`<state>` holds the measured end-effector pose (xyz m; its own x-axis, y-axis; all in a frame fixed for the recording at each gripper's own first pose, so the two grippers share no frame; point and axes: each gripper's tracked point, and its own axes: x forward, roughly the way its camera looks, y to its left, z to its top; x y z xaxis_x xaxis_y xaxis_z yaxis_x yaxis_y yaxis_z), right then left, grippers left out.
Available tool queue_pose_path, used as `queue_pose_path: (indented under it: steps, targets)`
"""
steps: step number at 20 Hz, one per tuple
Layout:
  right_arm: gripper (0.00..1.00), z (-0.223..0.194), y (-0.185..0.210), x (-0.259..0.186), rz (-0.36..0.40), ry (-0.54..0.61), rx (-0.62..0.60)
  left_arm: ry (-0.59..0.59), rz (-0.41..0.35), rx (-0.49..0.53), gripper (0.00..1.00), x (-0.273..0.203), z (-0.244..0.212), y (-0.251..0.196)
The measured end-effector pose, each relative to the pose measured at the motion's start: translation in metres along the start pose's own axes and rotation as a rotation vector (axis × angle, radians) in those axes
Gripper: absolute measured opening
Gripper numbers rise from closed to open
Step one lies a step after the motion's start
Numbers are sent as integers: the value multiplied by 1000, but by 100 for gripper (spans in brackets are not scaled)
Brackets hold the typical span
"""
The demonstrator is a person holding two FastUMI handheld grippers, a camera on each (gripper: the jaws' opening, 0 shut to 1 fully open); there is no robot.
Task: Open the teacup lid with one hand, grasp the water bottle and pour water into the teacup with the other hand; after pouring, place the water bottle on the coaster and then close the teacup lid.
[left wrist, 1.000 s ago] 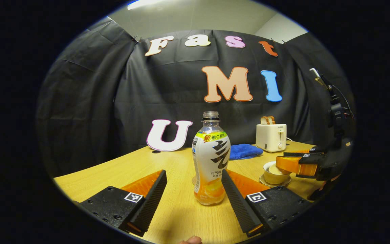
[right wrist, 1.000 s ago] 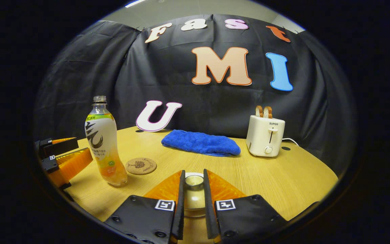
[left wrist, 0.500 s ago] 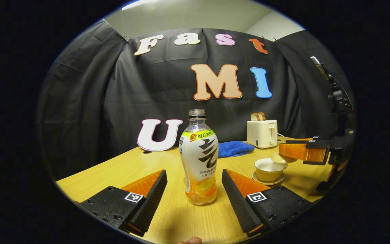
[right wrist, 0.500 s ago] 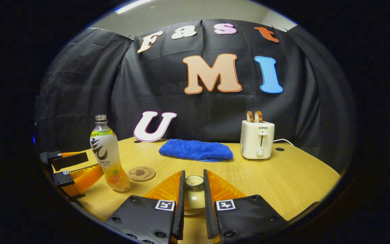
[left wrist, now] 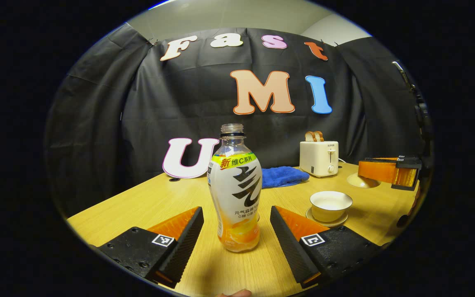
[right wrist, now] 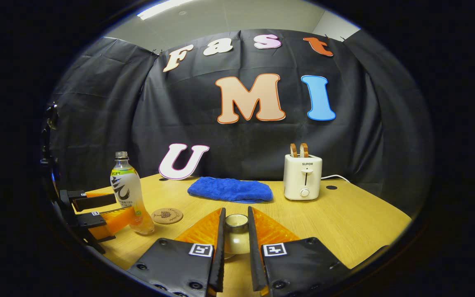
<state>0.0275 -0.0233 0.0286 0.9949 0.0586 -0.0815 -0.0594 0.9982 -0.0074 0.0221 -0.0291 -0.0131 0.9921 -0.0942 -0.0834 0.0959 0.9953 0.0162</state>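
While the toaster [right wrist: 302, 176] reads "SUPOR", the uncapped water bottle [left wrist: 235, 189], white-labelled over orange liquid, stands between the left gripper [left wrist: 236, 231]'s wide-spread fingers; the right gripper [right wrist: 235, 243] pinches the cream teacup lid [right wrist: 236, 235], lifted beside the open teacup [left wrist: 330, 205].

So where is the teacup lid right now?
Clamped in the right gripper, the lid hangs above the table, right of the open teacup.

A blue towel [right wrist: 230, 189] lies near the table's [right wrist: 344, 218] back edge — a white toaster [right wrist: 302, 177] beside it, holding two toast slices [right wrist: 297, 149].
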Motion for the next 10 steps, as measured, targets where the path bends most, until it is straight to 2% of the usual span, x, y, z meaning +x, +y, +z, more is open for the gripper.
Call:
queue_pose_path:
  steps: [5,7,10]
  targets:
    - [29,13,-15,-6,-22,-31,1,23,13,-22,95,12,-2,2]
    - [30,14,-19,-8,-31,-33,8,26,18,-29,90,16,-3,2]
    - [31,13,-21,-9,-31,-32,14,22,30,-30,77,21,-2,5]
